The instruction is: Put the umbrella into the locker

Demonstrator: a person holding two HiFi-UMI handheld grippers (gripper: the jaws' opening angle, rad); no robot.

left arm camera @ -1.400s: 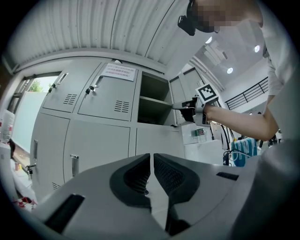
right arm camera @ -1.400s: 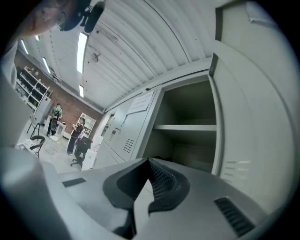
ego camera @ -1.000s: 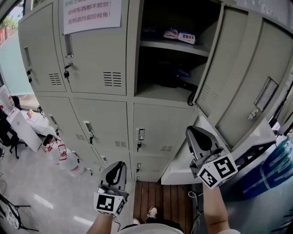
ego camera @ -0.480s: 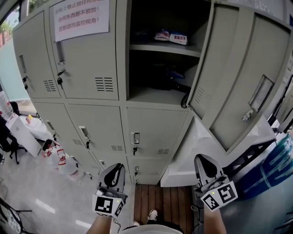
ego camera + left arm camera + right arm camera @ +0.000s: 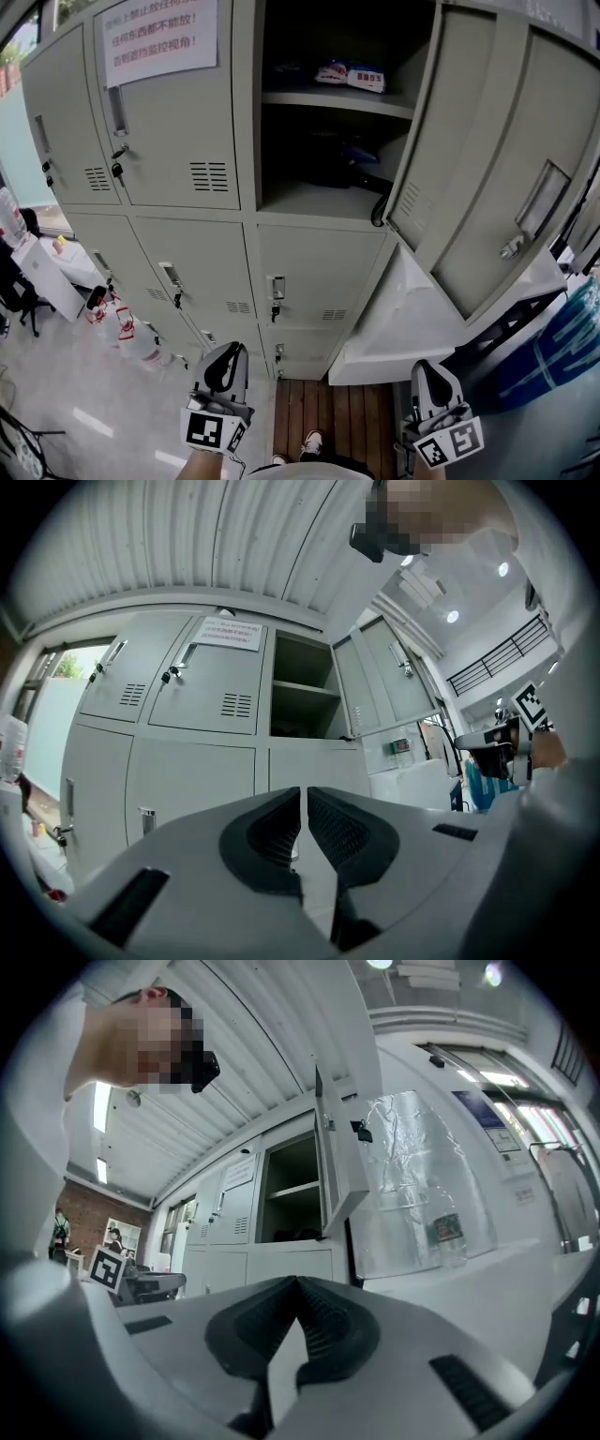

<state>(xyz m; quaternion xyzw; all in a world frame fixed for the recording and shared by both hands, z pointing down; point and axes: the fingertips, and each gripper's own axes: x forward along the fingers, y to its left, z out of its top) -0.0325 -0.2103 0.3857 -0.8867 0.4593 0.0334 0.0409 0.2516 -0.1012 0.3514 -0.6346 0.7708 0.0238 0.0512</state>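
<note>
Fingers (image 5: 323,1321) on right gripper (image 5: 298,1282): pressed tip to tip, holding nothing. Fingers (image 5: 270,832) on left gripper (image 5: 304,791): almost together, only a thin slit, touching nothing. Both low before open locker (image 5: 309,199). Dark umbrella (image 5: 342,167) lying inside, on lower shelf.

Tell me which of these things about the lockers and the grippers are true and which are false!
1. One locker door hangs open. True.
2. The right gripper holds an umbrella. False: it is shut and empty.
3. A paper notice is stuck on a closed door. True.
4. The open locker's top shelf is bare. False: small packets lie on it.
5. The left gripper reaches inside the open locker. False: it is low down outside it, shut and empty.
</note>
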